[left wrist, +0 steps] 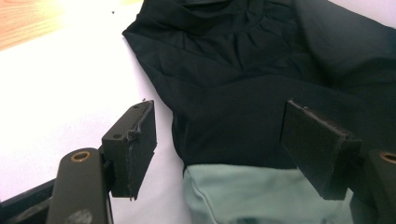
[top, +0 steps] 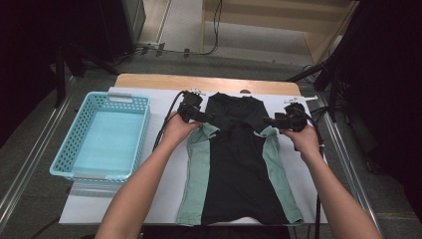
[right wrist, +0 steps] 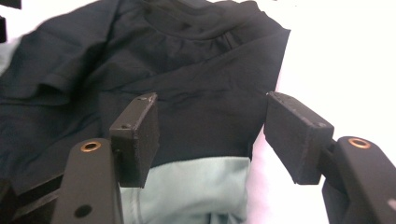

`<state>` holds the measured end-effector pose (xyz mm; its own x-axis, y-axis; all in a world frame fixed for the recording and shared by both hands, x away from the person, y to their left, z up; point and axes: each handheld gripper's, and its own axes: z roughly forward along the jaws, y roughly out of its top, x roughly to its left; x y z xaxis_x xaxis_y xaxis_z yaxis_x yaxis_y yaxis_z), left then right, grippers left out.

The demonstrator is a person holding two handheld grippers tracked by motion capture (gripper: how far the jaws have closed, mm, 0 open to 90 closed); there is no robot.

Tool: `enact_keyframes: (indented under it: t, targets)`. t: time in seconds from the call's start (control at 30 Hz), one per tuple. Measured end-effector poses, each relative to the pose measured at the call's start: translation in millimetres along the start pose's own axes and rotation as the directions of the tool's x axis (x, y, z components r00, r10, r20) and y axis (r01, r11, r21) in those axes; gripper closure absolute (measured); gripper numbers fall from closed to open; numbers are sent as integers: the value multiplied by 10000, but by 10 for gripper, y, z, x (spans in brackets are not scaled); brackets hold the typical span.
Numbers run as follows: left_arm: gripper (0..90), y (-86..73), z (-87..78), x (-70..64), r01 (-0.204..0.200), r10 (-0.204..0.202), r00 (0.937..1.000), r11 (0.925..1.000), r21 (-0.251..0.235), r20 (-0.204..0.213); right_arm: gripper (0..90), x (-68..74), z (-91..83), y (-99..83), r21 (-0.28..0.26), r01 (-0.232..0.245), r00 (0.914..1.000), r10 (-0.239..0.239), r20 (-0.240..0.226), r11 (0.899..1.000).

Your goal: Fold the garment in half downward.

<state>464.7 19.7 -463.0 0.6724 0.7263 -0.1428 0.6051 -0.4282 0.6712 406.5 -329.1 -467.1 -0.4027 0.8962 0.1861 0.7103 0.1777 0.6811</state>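
Note:
A black shirt (top: 234, 164) with pale green sleeves lies flat on the white sheet (top: 159, 199), collar away from me. Both sleeves are folded in along its sides: the left sleeve (top: 196, 174) and the right sleeve (top: 278, 174). My left gripper (top: 203, 117) is open at the left shoulder. In the left gripper view the gripper (left wrist: 224, 154) straddles the seam between the black cloth (left wrist: 233, 93) and the green sleeve (left wrist: 243, 191). My right gripper (top: 271, 121) is open at the right shoulder. In the right gripper view the gripper (right wrist: 217, 140) sits over black cloth (right wrist: 187, 84) and green sleeve (right wrist: 187, 182).
An empty turquoise basket (top: 64, 149) stands on the table's left side. The wooden tabletop (top: 199, 82) shows beyond the sheet. Black stands and cables are on the floor behind and to the right.

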Motion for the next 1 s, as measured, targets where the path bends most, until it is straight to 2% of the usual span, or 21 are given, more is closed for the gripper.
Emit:
enact_keyframes:
  t: [0.3,0.4,0.53,0.7,0.8,1.0]
  targets:
    - [280,-1,132,72,208,-206,9996,9997,110,-206,341,-55,243,25,227,-256,9995,251,211,9994]
    - [280,-22,194,114,516,-514,9985,9986,115,-195,341,-80,294,32,227,-432,9987,426,289,9988]
    - [280,-22,227,132,591,-589,9979,9982,71,-276,341,-102,364,36,385,-461,9982,445,403,9982]
    - [280,-7,284,141,510,-509,9978,9987,21,-413,341,-127,423,44,360,-646,9970,629,457,9973]
    - [281,0,315,137,550,-551,9974,9985,-33,-464,341,-146,467,50,368,-647,9960,622,647,9972]
    - [289,-2,374,110,243,-248,9966,9997,-84,-784,339,-159,512,34,346,-741,9947,714,733,9967]
